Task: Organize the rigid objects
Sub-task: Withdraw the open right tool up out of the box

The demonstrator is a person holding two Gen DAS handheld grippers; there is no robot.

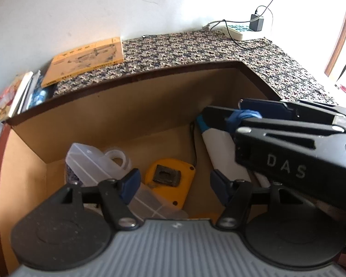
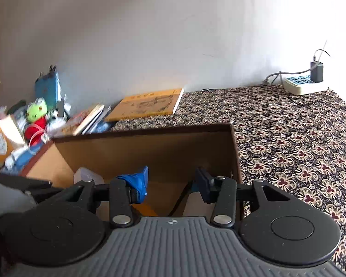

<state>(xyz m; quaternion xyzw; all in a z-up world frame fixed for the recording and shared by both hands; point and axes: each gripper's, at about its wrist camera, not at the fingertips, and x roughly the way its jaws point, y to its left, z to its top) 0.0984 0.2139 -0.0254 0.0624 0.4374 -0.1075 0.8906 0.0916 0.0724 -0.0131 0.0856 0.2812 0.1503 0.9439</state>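
An open cardboard box (image 1: 126, 115) fills the left wrist view. Inside lie a clear plastic container (image 1: 87, 164), a yellow tape measure (image 1: 173, 175) and a white and blue device (image 1: 219, 147) with a black cord (image 1: 193, 143). My left gripper (image 1: 175, 187) hangs open above the tape measure, touching nothing. My right gripper (image 1: 223, 108) reaches in from the right over the white device. It is open too, with blue wrap on one finger. In the right wrist view the right gripper (image 2: 171, 184) stands open over the box (image 2: 138, 150), its jaws empty.
The box sits on a flower-patterned cloth (image 2: 288, 138). An orange book (image 2: 150, 103) lies behind the box by the wall. A power strip with a charger (image 2: 302, 85) is at the far right. Books and soft toys (image 2: 37, 113) crowd the left side.
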